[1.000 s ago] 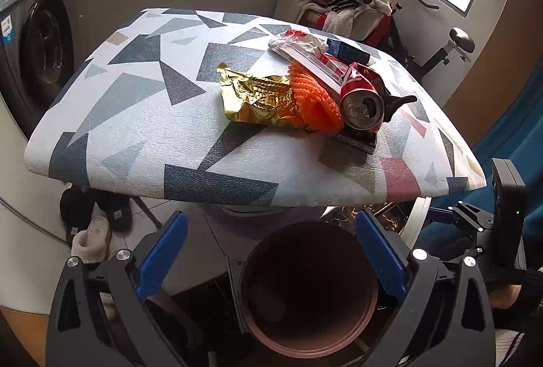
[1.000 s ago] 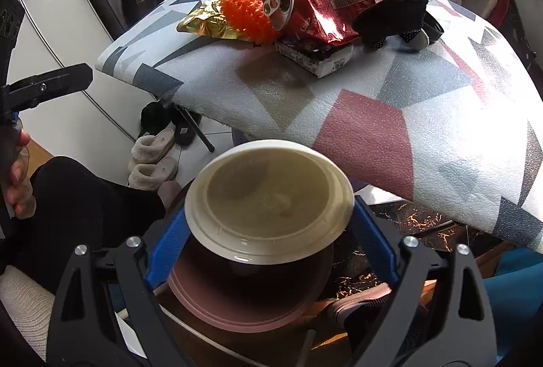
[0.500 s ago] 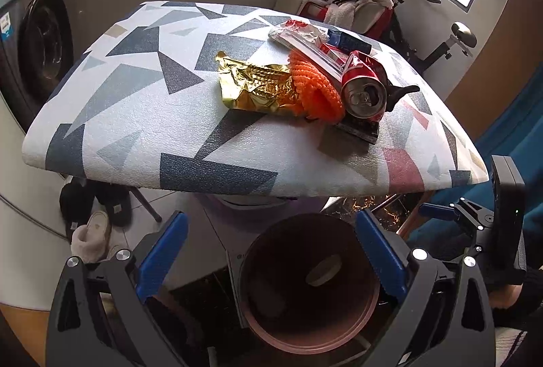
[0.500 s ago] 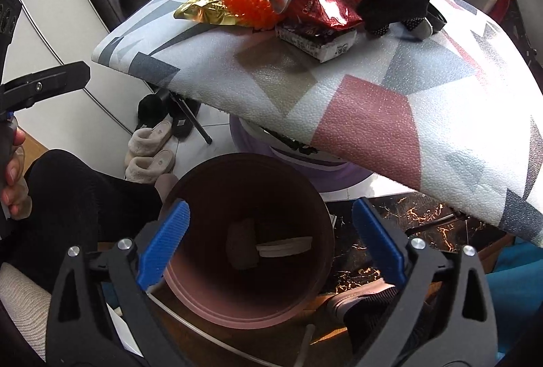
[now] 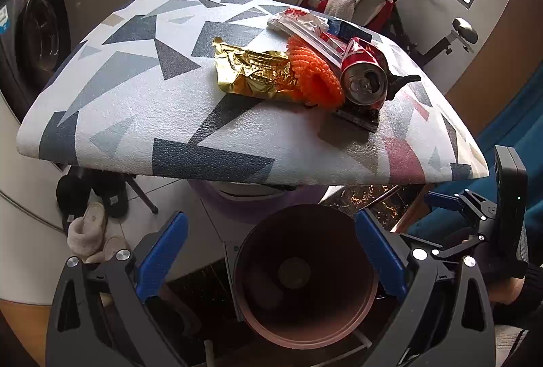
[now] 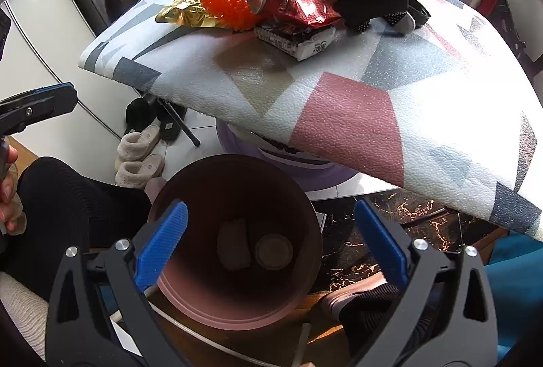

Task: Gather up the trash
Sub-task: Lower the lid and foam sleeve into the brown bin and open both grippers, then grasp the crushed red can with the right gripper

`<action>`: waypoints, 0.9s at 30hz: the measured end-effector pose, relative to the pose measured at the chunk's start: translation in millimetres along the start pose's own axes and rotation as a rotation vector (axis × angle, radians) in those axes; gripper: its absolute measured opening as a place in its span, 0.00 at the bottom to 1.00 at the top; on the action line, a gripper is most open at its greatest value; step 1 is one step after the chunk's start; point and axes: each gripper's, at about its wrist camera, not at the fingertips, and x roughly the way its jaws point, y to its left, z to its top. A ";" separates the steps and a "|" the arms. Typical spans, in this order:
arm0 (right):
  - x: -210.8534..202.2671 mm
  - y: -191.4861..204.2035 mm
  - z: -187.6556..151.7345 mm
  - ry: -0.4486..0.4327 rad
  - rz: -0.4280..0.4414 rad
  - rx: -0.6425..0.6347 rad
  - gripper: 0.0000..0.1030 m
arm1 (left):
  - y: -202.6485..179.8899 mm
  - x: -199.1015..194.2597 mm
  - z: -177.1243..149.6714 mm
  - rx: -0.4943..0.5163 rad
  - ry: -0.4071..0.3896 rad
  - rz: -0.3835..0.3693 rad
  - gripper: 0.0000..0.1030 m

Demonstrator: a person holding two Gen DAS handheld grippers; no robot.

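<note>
Brown plastic bin (image 6: 237, 241) below the desk edge now holds a round cream lid (image 6: 273, 252) lying flat at its bottom beside a pale crumpled scrap (image 6: 233, 244); a second ago that lid sat between the blue pads of the right tongs (image 6: 270, 243) above the bin mouth. The right tongs have just been opening and now stand spread wide with nothing between the pads, directly over the bin. The left tongs (image 5: 270, 253) are likewise spread and empty, poised over the same bin, where the lid shows as a dim disc. One item is therefore delivered, and both tools are free. Remaining trash lies heaped on the patterned desk (image 5: 135, 102): a gold foil wrapper (image 5: 253, 75), an orange mesh scrubber (image 5: 314, 81), a crushed red can (image 5: 364, 76) resting on a small flat packet (image 6: 297, 39), and a clear plastic wrapper (image 5: 298, 25) behind. A black sock (image 6: 376, 2) lies just beside the can. Judged from this layout, most of the collection is still to do, and the foil wrapper or the can is the nearest candidate.
</note>
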 end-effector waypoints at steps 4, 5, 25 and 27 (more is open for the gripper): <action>0.0 -0.4 0.3 -0.001 -0.004 0.001 0.94 | -1.0 1.1 -0.3 0.000 0.002 -0.001 0.94; 0.1 -1.0 0.5 -0.002 -0.005 0.003 0.94 | -0.7 1.0 -0.3 -0.002 0.001 -0.002 0.94; -38.7 -61.5 53.4 -0.147 -0.060 0.078 0.78 | 21.6 -8.4 22.2 -0.051 -0.062 0.007 0.94; -43.7 -70.0 63.6 -0.163 -0.053 0.095 0.76 | 24.2 -8.9 25.1 -0.059 -0.068 0.007 0.94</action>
